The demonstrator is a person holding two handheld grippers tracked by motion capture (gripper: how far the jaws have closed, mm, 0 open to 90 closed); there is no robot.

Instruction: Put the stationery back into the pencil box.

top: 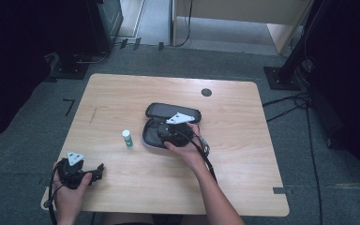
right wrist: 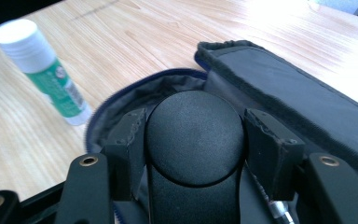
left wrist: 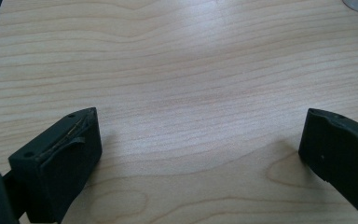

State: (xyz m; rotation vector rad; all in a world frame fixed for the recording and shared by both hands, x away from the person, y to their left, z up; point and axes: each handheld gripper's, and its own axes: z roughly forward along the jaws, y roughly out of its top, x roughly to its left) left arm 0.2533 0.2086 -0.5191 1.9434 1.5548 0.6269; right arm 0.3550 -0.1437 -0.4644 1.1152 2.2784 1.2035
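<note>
Black round-ended object (right wrist: 195,135) clamped in right gripper (right wrist: 195,140) over open case (top: 171,112) at mid-bench.
Jaws press its two sides; case lining lies just behind it. Glue stick (top: 127,138) stands left of the case, near but apart. Left gripper (top: 98,169) rests at the wooden bench's (top: 122,93) near-left corner, jaws wide, bare wood between.

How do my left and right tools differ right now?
The left tool sits near the table's front-left corner; the right tool is over the open black case mid-table. The left stands wide open over bare wood; the right is shut on a rounded black object at the case. Both are hand-held and black.
</note>
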